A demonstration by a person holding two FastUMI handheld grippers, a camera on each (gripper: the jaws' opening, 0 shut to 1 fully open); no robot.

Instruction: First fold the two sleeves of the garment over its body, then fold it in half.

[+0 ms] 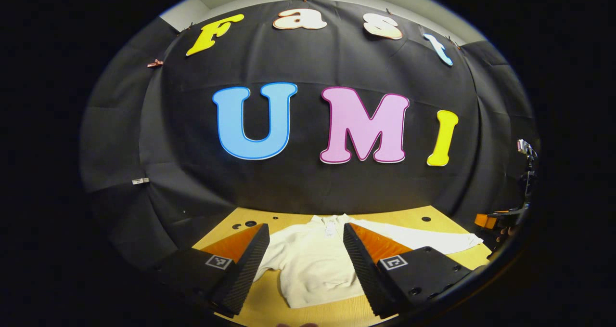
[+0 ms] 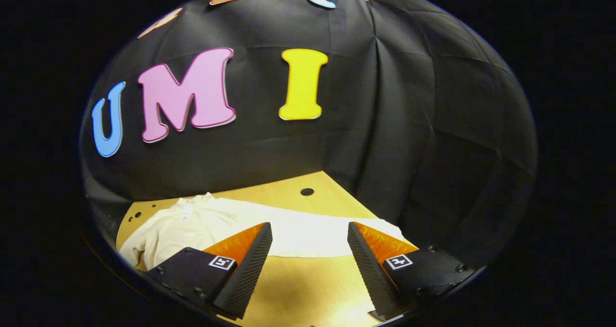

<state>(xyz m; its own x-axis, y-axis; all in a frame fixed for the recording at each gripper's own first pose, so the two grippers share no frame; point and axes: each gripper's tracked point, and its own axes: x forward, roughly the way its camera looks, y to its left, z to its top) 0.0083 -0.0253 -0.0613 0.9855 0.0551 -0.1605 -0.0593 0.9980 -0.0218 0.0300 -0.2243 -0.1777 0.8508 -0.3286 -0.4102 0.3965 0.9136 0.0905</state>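
Observation:
A white long-sleeved garment [image 1: 313,259] lies flat on the wooden table [image 1: 442,221], collar toward the booth wall. One sleeve [image 1: 433,240] stretches out to the right; the other runs down to the left behind my left gripper's finger. My left gripper [image 1: 305,230] hovers open above the garment's body, nothing between its fingers. In the right gripper view the same garment [image 2: 192,226] lies at the left and its outstretched sleeve [image 2: 313,233] crosses between the fingers. My right gripper [image 2: 310,228] is open above that sleeve, apart from it.
The table [image 2: 308,279] has several round holes, one of them [image 2: 306,191] near its back edge. A stand with a small camera [image 1: 525,149] and orange parts [image 1: 486,219] sits off the table's right side. The black cloth wall closes the back.

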